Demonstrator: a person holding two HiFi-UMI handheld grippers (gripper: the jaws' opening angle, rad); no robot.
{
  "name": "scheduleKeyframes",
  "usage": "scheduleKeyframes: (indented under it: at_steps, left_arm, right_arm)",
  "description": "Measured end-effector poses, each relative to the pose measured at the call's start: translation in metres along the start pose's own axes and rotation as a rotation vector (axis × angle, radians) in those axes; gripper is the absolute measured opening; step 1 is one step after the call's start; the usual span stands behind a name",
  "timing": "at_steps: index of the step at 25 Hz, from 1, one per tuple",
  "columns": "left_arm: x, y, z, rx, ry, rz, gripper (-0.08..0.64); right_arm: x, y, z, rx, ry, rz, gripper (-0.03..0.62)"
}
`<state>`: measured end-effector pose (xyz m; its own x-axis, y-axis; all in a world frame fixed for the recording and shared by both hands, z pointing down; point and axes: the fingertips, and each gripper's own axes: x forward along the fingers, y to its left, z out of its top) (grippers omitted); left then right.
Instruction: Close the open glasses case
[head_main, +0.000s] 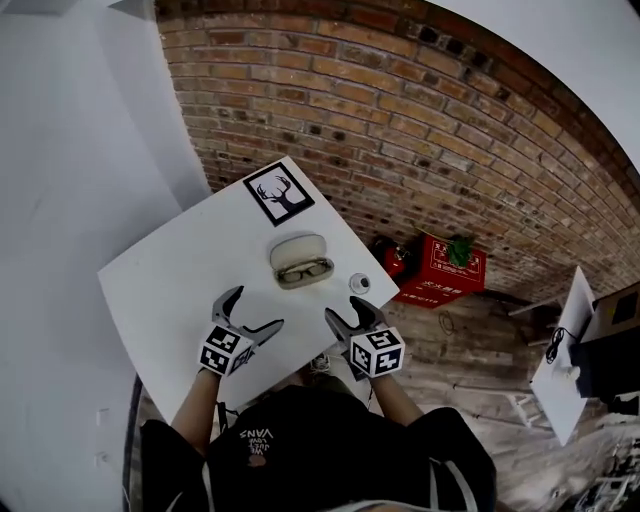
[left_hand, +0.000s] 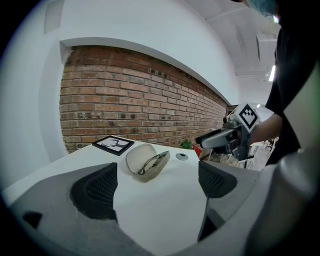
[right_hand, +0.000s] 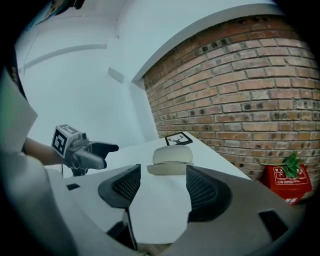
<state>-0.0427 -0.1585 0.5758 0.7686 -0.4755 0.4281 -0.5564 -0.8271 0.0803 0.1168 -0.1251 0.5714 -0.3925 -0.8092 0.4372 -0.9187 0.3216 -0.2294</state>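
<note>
Two grippers hover over the near edge of the desk (head_main: 170, 275): the left gripper (head_main: 258, 308) and the right gripper (head_main: 342, 308). Each has its jaws spread wide and holds nothing. Bare desk lies between them and the open glasses case (head_main: 300, 258), which sits at 12 o'clock from them with glasses (head_main: 305, 270) inside. A small round disc (head_main: 360, 283) lies at 4 o'clock of the case, near the desk's right edge. A framed deer picture (head_main: 279, 193) sits at 11 o'clock, by the far corner.
</note>
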Motion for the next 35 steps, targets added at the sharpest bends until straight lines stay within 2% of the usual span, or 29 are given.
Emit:
scheduleKeyframes:
  at_steps: [10, 16, 24, 35]
  left_arm:
    - [0.063, 0.019, 0.005, 0.027, 0.069, -0.011, 0.516]
    - [0.088, 0.035, 0.006, 0.015, 0.097, -0.026, 0.532]
    - [0.113, 0.048, 0.004, -0.010, 0.110, -0.081, 0.541]
    - [0.144, 0.059, 0.004, -0.030, 0.154, -0.197, 0.563]
  right_arm:
    - [0.049, -0.044, 0.003, -0.008, 0.079, 0.091, 0.267]
    - [0.074, -0.058, 0.001, -0.029, 0.133, 0.153, 0.267]
    - [0.105, -0.059, -0.005, -0.066, 0.198, 0.247, 0.267]
    - [0.124, -0.063, -0.012, -0.052, 0.242, 0.302, 0.267]
